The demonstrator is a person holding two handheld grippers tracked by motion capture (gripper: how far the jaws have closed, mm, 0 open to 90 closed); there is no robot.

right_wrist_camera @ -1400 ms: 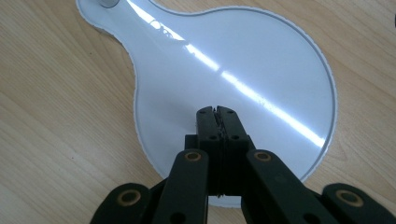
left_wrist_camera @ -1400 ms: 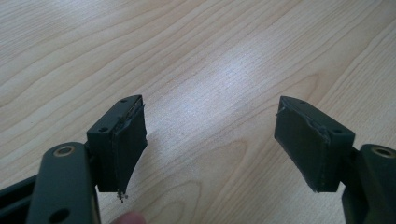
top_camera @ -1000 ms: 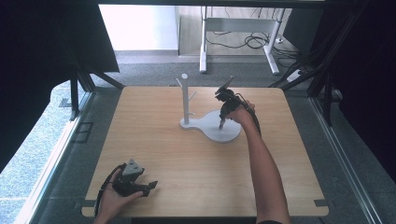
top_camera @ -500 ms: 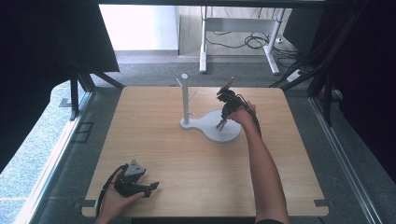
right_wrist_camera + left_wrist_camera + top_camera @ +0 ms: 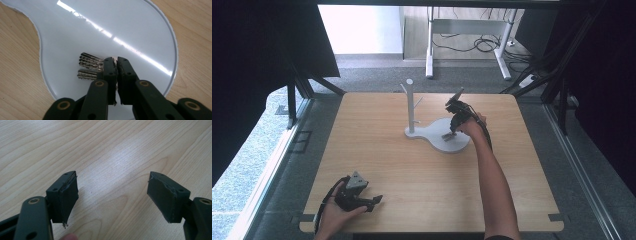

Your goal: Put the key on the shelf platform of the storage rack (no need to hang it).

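- White glossy plastic forms the stand base (image 5: pixel 447 139) in the high view, with a thin pegged post (image 5: pixel 410 105) rising at its left end. Our right gripper (image 5: pixel 451 131) points down onto the base's round end, a shade lower than a second ago, when it hung just above the same spot. Our left gripper (image 5: pixel 373 201) rests near the front-left edge of the pale wooden table (image 5: pixel 377 150), unmoved over that second.
- In the left gripper view, the two black jaws stand wide apart over bare wood grain, holding nothing.
- In the right gripper view, the jaws are pressed together on the head end of a small bunch of silver metal keys (image 5: pixel 90 68). The blades fan out to the left, lying flat on the white base.
- We judge that the small descent ended in a grip: the keys look caught but not yet lifted. Raising them toward a peg on the post seems the likely next step.
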